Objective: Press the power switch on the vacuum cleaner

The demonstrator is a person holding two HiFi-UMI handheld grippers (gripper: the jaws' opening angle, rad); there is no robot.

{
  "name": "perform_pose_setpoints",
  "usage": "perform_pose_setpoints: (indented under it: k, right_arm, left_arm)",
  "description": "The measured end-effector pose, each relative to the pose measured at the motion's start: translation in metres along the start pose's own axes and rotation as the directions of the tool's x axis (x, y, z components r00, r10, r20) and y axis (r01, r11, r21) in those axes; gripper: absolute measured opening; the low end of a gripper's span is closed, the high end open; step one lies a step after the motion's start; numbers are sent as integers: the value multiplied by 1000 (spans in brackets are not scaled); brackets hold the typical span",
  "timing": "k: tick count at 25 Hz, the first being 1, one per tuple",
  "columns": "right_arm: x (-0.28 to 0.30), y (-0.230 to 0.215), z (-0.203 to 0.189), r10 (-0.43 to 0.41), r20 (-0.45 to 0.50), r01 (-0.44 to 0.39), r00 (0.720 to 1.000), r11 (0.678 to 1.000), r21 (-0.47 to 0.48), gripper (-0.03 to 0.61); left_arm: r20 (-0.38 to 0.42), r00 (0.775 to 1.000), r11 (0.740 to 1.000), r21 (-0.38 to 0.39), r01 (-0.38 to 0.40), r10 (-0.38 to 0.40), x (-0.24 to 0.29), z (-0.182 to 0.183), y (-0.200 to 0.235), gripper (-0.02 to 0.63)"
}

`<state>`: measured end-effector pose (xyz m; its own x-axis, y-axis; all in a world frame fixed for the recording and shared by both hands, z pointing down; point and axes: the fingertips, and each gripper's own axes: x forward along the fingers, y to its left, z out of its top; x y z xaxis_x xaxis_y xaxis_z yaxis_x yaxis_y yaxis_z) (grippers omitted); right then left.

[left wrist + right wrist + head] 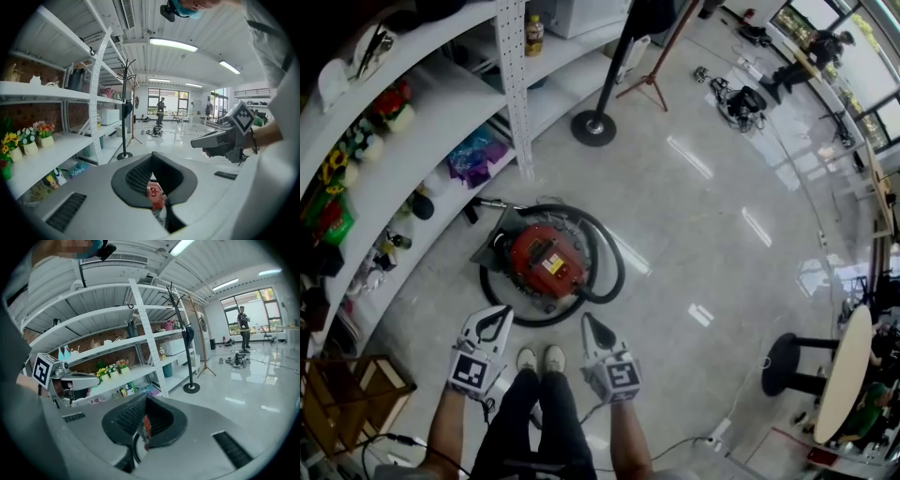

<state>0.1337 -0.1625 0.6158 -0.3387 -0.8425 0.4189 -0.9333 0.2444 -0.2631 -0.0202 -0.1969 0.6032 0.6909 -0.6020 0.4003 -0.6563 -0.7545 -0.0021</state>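
Observation:
The red vacuum cleaner [546, 265] sits on the floor in front of the person's shoes, a black hose [614, 272] looped round it and a yellow label on top. No switch can be made out. In the head view my left gripper [494, 324] hangs just short of the vacuum's near left side and my right gripper [596, 329] near its right side; both are above the floor and touch nothing. Both pairs of jaws look shut and empty. Through the left gripper [159, 199] and the right gripper [143, 430], a sliver of the red vacuum [154, 193] [146, 423] shows.
White curved shelves [441, 131] with flowers, bottles and bags run along the left. A coat stand's round base [593, 127] is beyond the vacuum. A wooden crate [347, 403] stands at the lower left, a round table [844, 375] at the right, and cables trail on the floor.

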Motion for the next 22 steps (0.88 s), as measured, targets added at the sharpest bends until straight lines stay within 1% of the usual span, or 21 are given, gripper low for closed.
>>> perform_pose_setpoints:
  k: [2,5,7,11,15,19,22]
  right_arm:
    - [-10,5,6,-4,4,4,1000,1000,3,12]
    - [-23,13,16,-10,16,9,1000,1000,19,12]
    - [-29,17,21,-11,32,11,999,1000,10,12]
    - [-41,29,30,-8,60,8,998,1000,2,12]
    - [-55,44,50,-8,73,7,997,1000,12,12]
    - [-67,57,73,1,108,0,994,1000,-6,12]
    - [-73,65,85,9,128,-5,992,1000,-29,12]
  left_arm:
    - [8,1000,1000,11,7,-7,-7,9,-4,8]
    - [23,1000,1000,10,10,-10,-17,24,-9,8]
    - [32,999,1000,6,12,-12,-24,33,-12,8]
    - [47,998,999,42,27,-29,-37,50,-20,8]
    - [74,997,998,56,20,-24,-53,73,-20,8]
    - [104,994,997,72,12,-20,-68,97,-20,8]
    - [125,992,997,75,5,-14,-78,107,-20,8]
